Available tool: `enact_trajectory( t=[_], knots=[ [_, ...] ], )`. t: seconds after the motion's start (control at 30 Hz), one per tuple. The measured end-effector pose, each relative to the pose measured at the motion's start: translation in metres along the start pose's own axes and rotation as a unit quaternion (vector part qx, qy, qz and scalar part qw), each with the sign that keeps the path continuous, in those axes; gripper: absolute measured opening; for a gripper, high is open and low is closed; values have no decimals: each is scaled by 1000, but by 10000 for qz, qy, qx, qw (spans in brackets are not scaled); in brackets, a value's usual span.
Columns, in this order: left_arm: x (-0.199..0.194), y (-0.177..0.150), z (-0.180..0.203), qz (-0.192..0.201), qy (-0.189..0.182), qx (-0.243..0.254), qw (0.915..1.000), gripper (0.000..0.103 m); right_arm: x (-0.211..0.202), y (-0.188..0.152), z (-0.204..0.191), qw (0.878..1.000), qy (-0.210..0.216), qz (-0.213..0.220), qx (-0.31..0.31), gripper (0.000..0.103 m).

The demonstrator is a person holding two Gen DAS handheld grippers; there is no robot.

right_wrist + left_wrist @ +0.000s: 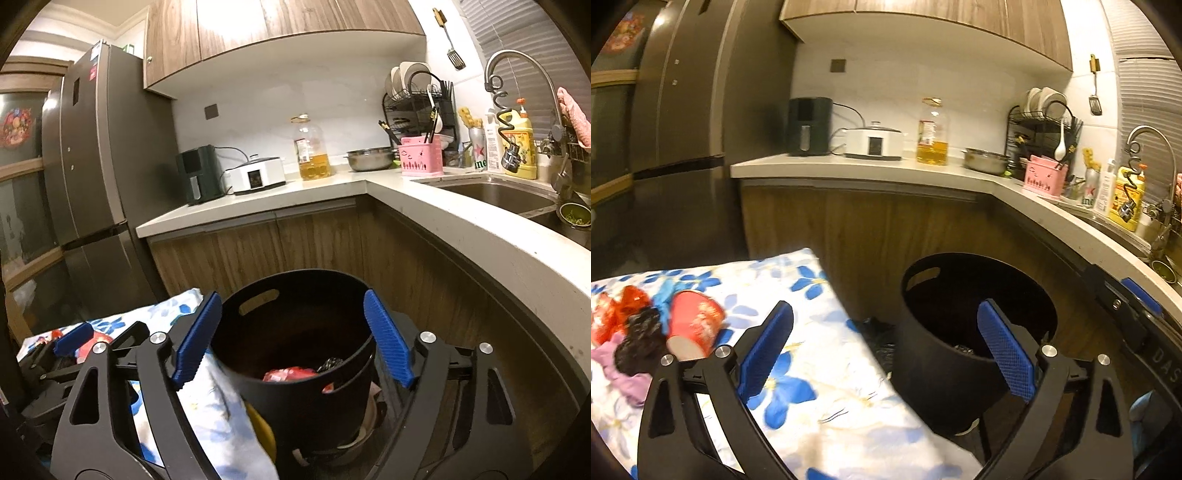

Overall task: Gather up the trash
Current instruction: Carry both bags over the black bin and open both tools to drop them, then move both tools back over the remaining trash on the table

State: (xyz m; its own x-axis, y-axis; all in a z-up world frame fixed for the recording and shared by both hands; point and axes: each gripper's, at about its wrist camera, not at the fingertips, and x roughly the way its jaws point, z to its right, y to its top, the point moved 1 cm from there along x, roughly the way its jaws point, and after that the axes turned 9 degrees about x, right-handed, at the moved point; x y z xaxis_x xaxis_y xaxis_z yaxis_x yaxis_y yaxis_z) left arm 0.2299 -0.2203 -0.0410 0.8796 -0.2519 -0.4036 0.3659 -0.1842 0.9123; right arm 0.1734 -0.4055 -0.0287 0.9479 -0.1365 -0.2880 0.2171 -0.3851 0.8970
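A round black bin point(303, 406) stands on the floor beside a table draped in a blue-flowered cloth point(831, 387). Inside the bin lie a red wrapper point(291, 373) and something dark and crumpled point(330, 363). My right gripper point(291, 325) hangs open over the bin's mouth with nothing between its fingers. My left gripper point(886, 325) is open too and empty, spanning the cloth's edge and the bin point(960, 332). At the left on the cloth lie a red paper cup point(696, 325) on its side, a black crumpled bag point(642, 339), a red wrapper point(613, 317), a blue glove point(665, 295) and purple scraps point(620, 373).
An L-shaped white counter point(332, 188) over wooden cabinets wraps behind and to the right of the bin. It carries an air fryer point(199, 173), a cooker, an oil bottle point(312, 147), a steel bowl, a dish rack and a sink point(495, 192). A tall grey fridge point(96, 166) stands at the left.
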Motion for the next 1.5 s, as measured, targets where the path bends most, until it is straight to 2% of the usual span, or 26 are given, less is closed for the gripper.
enact_trajectory(
  t=[0.2, 0.8, 1.2, 1.5],
  knots=[
    [-24, -7, -15, 7, 245, -78, 9997, 96, -21, -6, -9, 10000, 38, -49, 6, 83],
    [-85, -28, -54, 120, 734, -248, 9969, 97, -61, -32, -54, 9992, 273, -123, -262, 83],
    [-102, -51, -93, 101, 1204, -474, 9915, 97, -63, -52, -87, 9979, 486, -195, -388, 83],
    [-114, -80, -144, 47, 1737, -757, 9819, 97, -43, -77, -124, 9948, 793, -427, -479, 83]
  ],
)
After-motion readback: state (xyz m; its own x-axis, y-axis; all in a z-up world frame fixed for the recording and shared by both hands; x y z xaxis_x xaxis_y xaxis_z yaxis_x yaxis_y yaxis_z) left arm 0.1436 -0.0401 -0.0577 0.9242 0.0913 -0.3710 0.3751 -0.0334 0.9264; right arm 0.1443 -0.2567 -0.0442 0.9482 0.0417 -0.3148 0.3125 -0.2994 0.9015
